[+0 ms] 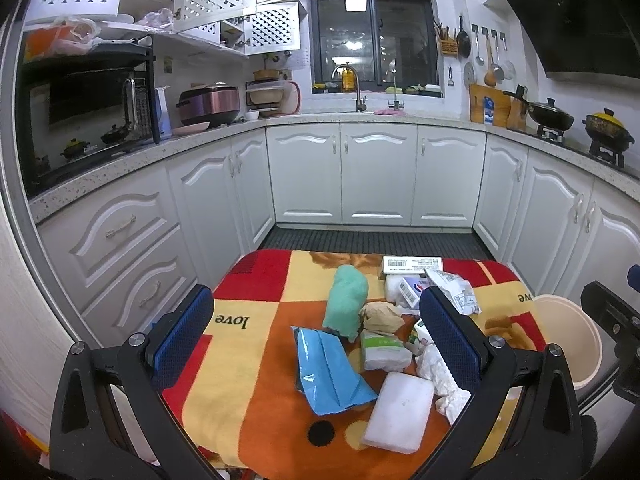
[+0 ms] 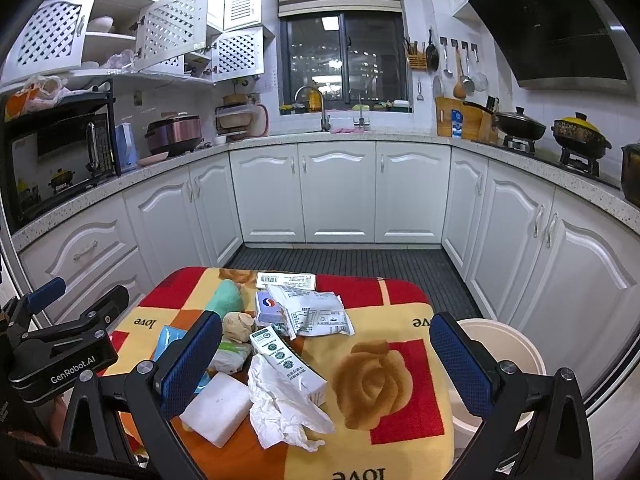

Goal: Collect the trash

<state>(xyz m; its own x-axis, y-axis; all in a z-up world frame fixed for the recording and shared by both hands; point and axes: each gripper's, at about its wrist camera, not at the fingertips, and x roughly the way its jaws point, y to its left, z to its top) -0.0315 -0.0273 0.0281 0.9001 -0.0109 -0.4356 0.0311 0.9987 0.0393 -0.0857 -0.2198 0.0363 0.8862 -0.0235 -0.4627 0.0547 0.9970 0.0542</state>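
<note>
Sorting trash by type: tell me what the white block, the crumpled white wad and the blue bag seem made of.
White block: likely foam, matte, soft rounded edges.
Crumpled white wad: probably tissue paper, fine creases, no shine.
Blue bag: plastic film, glossy, with highlights and sharp folds.

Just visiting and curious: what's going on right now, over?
Left gripper open, right gripper open, both empty. Trash pile untouched on blanket. Bin at table's right. Nothing in the way.

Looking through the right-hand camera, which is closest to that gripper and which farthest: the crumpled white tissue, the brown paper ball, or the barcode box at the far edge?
1. Crumpled white tissue, just ahead between the fingers.
2. Brown paper ball, mid-table, to the left.
3. Barcode box, at the table's far edge.
</note>
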